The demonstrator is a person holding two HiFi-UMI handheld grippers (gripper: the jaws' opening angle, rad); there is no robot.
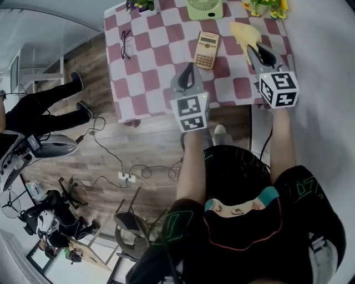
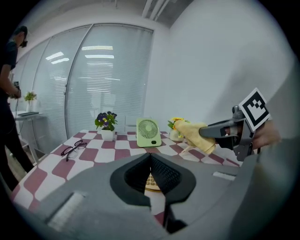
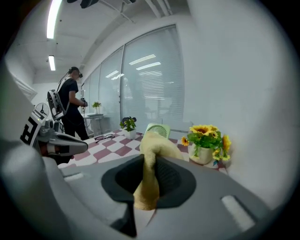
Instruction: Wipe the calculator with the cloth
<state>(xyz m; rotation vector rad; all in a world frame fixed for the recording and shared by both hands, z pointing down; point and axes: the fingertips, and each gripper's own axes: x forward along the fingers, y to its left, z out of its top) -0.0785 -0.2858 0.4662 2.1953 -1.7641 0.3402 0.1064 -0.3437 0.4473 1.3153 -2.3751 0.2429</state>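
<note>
Calculator (image 1: pixel 207 50): long axis 12-to-6 on checkered worktop (image 1: pixel 150 55), at 8 o'clock of yellow cloth (image 1: pixel 244 32) clamped in right gripper (image 1: pixel 255 54); left gripper (image 1: pixel 191 67), closed and empty, at its 7 o'clock.

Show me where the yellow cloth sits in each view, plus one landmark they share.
Head view: cloth upper right, at the tip of the right tongs.
Left gripper view: cloth right of centre, hanging from those tongs.
Right gripper view: cloth at centre, clamped between the jaws.
Shared landmark: the green fan.
</note>
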